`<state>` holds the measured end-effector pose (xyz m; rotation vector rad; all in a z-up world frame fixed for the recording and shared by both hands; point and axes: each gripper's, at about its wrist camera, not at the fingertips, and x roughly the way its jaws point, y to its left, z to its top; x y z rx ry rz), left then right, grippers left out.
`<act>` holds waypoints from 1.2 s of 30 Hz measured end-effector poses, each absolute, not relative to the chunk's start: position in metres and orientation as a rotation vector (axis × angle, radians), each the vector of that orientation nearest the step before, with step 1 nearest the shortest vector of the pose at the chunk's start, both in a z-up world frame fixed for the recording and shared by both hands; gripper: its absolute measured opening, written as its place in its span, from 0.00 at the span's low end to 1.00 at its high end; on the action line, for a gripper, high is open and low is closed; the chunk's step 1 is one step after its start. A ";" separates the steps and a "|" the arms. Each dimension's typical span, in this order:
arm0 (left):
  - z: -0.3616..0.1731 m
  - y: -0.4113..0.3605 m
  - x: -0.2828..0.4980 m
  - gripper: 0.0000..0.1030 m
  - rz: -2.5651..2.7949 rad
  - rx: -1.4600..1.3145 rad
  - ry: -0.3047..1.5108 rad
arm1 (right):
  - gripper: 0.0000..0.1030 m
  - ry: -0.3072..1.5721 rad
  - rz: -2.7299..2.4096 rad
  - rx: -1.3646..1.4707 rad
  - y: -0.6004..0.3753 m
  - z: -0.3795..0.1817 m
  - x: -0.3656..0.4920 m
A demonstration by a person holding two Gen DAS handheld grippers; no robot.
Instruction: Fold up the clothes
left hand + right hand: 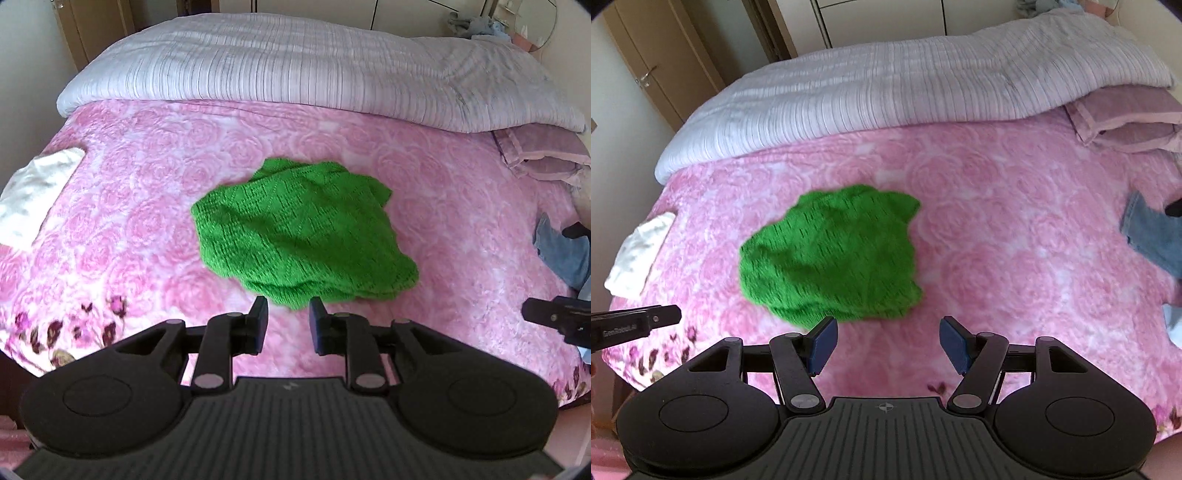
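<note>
We're counting one green knitted garment point(303, 232) lying crumpled mid-bed, one white cloth point(35, 192) sitting at the left edge, one blue denim piece point(1156, 236) at the right, one striped quilt point(295, 74) folded behind, and two claws hovering: left claw point(288, 328), right claw point(888, 345).

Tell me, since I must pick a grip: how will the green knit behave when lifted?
The green knit lies crumpled with soft folds, so it will probably droop and stretch. Its open, holey weave suggests it is light and may snag. On the fuzzy pink bedspread it would likely bunch rather than slide.
</note>
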<state>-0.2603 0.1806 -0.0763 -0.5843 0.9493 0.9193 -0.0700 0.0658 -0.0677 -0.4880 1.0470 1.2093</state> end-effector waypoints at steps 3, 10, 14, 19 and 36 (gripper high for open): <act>-0.073 0.159 -0.261 0.19 0.935 -0.583 0.946 | 0.63 1.050 1.233 -0.498 0.054 -0.071 -0.070; -0.061 0.133 -0.280 0.21 0.980 -0.573 0.926 | 0.63 1.032 1.320 -0.507 0.047 -0.067 -0.087; -0.055 0.139 -0.299 0.22 1.017 -0.590 0.905 | 0.63 1.000 1.354 -0.510 0.052 -0.061 -0.097; -0.059 0.158 -0.321 0.23 1.024 -0.607 0.915 | 0.63 1.001 1.340 -0.504 0.062 -0.063 -0.102; -0.114 0.320 -0.393 0.23 0.803 -0.601 1.044 | 0.63 1.061 1.067 -0.570 0.136 -0.116 -0.172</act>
